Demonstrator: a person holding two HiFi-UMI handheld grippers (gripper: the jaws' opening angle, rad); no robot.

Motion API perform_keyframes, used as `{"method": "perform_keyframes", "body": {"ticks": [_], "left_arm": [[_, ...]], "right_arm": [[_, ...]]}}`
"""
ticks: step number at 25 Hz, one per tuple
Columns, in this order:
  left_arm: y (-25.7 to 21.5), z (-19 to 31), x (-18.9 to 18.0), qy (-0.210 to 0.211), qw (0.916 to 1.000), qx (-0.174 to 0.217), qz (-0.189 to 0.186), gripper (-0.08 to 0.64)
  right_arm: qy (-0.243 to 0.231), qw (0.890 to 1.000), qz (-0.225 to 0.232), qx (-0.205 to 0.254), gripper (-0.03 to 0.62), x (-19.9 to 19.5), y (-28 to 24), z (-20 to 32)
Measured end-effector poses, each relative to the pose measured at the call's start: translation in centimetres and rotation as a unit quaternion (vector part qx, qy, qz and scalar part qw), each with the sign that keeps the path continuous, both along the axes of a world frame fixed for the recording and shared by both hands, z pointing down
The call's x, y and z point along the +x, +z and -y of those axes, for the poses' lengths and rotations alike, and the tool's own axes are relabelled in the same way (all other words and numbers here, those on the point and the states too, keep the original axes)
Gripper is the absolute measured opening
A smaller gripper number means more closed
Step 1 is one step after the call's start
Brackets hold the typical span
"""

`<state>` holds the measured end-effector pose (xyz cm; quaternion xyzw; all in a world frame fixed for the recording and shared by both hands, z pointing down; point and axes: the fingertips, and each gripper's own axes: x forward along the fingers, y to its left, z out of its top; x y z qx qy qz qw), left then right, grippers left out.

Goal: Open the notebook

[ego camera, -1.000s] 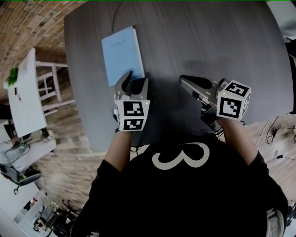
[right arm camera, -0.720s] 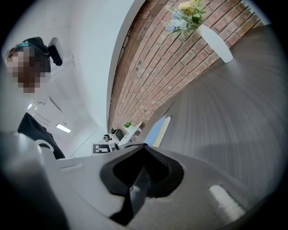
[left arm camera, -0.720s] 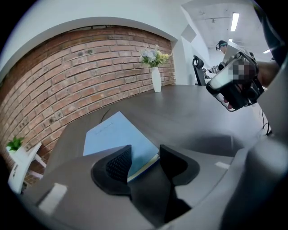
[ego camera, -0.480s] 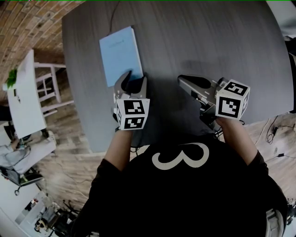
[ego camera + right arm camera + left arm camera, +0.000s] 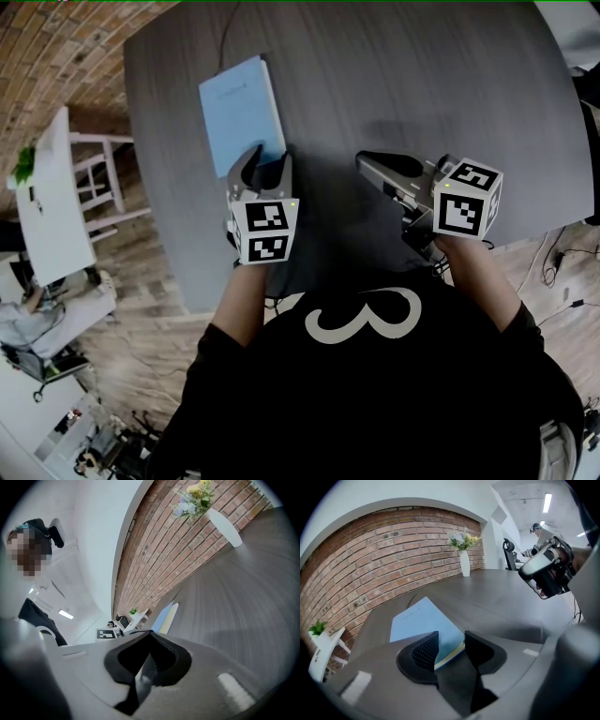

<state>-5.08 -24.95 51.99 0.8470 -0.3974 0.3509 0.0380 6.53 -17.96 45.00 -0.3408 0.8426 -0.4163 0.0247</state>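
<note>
A light blue notebook (image 5: pixel 239 112) lies shut on the dark grey table (image 5: pixel 422 84), at its left side. My left gripper (image 5: pixel 267 156) is at the notebook's near right corner and tilts down toward it. In the left gripper view the notebook (image 5: pixel 421 619) has that corner, with its yellowish page edge, between the jaws of the left gripper (image 5: pixel 449 640). The jaws have just been closing, and a gap still shows beside the corner. My right gripper (image 5: pixel 364 161) hovers to the right over bare table, shut with nothing in it. Its tips meet in the right gripper view (image 5: pixel 150 633).
A white vase of flowers (image 5: pixel 464 562) stands at the table's far edge by the brick wall. A thin cable (image 5: pixel 230 33) runs off behind the notebook. A white desk (image 5: pixel 47 197) and a chair (image 5: pixel 98 173) stand off the table's left side.
The left gripper's jaws have narrowed a little around the notebook's corner. Neither hand has shifted and the notebook lies as before.
</note>
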Motion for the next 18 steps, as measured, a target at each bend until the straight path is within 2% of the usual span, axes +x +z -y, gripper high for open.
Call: {"method": "perform_keyframes", "body": {"ticks": [18], "left_arm": [[-2.9, 0.1, -0.3, -0.002, 0.9988, 0.033, 0.035, 0.095]], "right_arm": [[-0.010, 1.000, -0.006, 0.008, 0.002, -0.8, -1.3, -0.3]]}}
